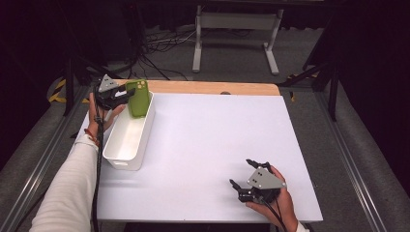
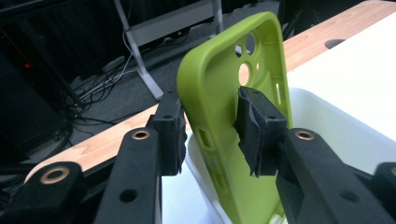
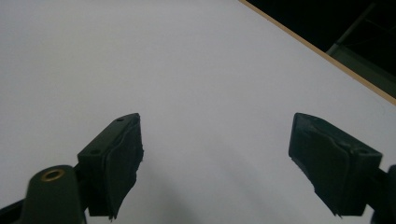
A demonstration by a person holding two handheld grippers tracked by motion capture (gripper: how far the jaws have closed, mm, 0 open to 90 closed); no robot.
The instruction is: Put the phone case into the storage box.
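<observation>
Left claw (image 2: 210,135) pinches green phone case (image 2: 224,93); right claw (image 3: 215,163) gapes wide.

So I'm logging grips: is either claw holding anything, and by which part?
The left claw grips the green phone case across its side wall, over the white bin. The right claw is open, holding nothing.

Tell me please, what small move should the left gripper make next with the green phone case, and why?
Probably lower it a little, then open. The left gripper is shut on the green phone case, one pad on each face, holding it upright over the far end of the white bin. In the high view its lower end seems already inside the bin. The right gripper rests open on the table.
</observation>
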